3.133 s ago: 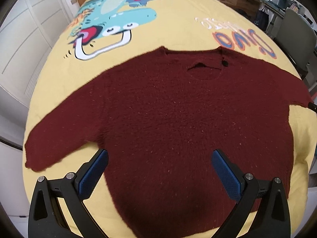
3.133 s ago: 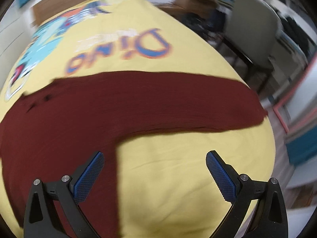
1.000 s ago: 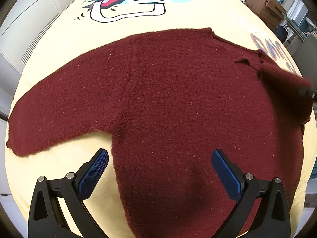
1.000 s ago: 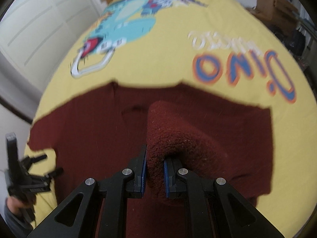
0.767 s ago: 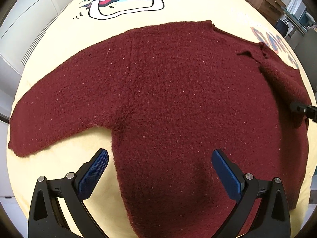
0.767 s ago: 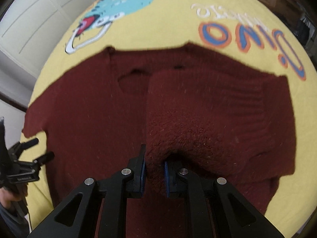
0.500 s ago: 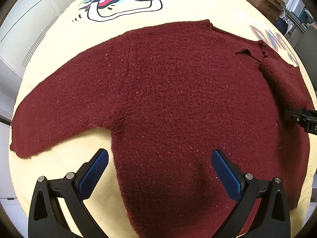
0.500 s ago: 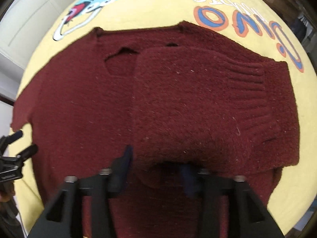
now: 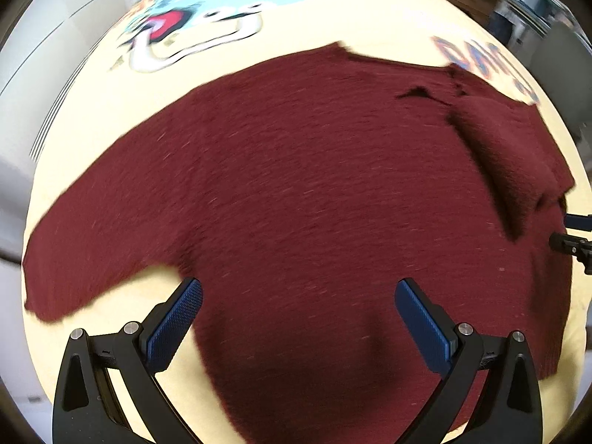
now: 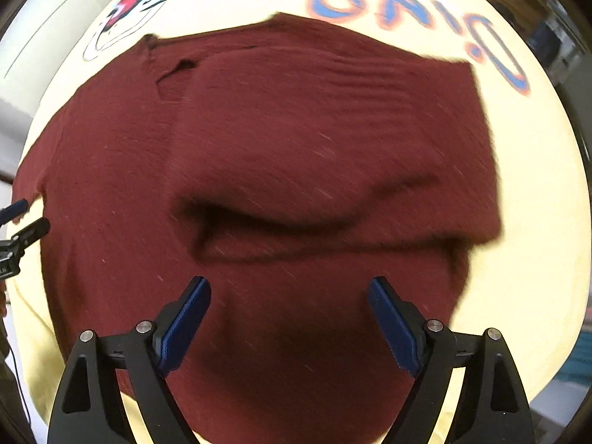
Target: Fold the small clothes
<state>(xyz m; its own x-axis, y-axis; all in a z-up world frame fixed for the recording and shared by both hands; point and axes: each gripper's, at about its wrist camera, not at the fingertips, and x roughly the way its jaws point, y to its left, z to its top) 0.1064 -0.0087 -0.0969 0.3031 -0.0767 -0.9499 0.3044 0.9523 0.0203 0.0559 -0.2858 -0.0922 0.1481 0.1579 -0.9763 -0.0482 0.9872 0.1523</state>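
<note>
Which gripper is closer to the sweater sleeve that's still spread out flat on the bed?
Left. The left gripper hangs open by the outstretched sleeve, at its armpit. The right gripper, jaws just opened and empty, is over the folded-in sleeve on the opposite side.

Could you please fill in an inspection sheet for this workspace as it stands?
Surface: yellow bedspread with cartoon print.
Job's things: maroon sweater lies flat; one sleeve folded across the body, the other sleeve spread out.
Clutter: nothing seen.
Grippers: left hand-held gripper open above the sweater; right hand-held gripper has just been opening, nothing between its jaws.
Cables: nothing seen.
Surroundings: white panelled wall, blurred furniture.
</note>
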